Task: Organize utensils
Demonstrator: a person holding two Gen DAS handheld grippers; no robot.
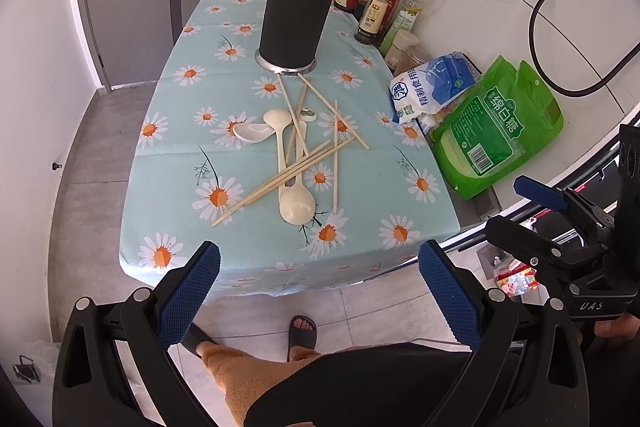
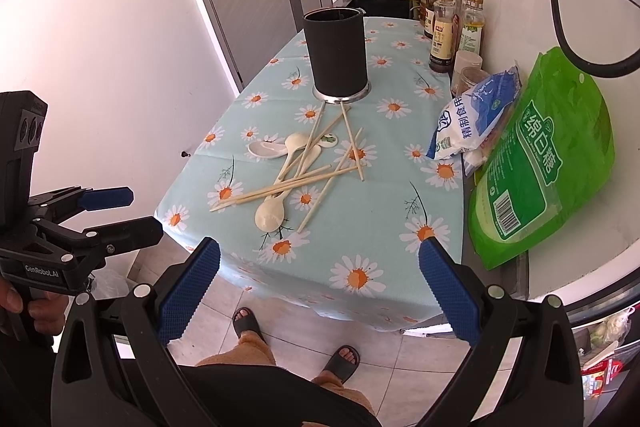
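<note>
A heap of utensils lies mid-table: several wooden chopsticks [image 1: 288,175] [image 2: 288,185] crossed over cream plastic spoons [image 1: 297,205] [image 2: 271,215] and a white ceramic spoon [image 1: 250,131] [image 2: 262,149]. Behind them stands a black cylindrical utensil holder [image 1: 294,23] [image 2: 339,53] on a metal base, upright. My left gripper [image 1: 320,267] hovers open off the table's near edge, nothing between its blue pads. My right gripper [image 2: 320,267] is likewise open and empty, held back from the near edge. Each gripper shows in the other's view, the right [image 1: 536,211] and the left [image 2: 116,211].
The table [image 1: 180,115] wears a daisy-print cloth. Along its right side sit a green sugar bag [image 1: 500,127] [image 2: 540,163], a blue-white salt bag [image 1: 432,87] [image 2: 472,119], jars and several sauce bottles [image 1: 376,11] [image 2: 444,27]. A sink lies behind. A person's sandalled feet [image 1: 302,335] stand on tiles below.
</note>
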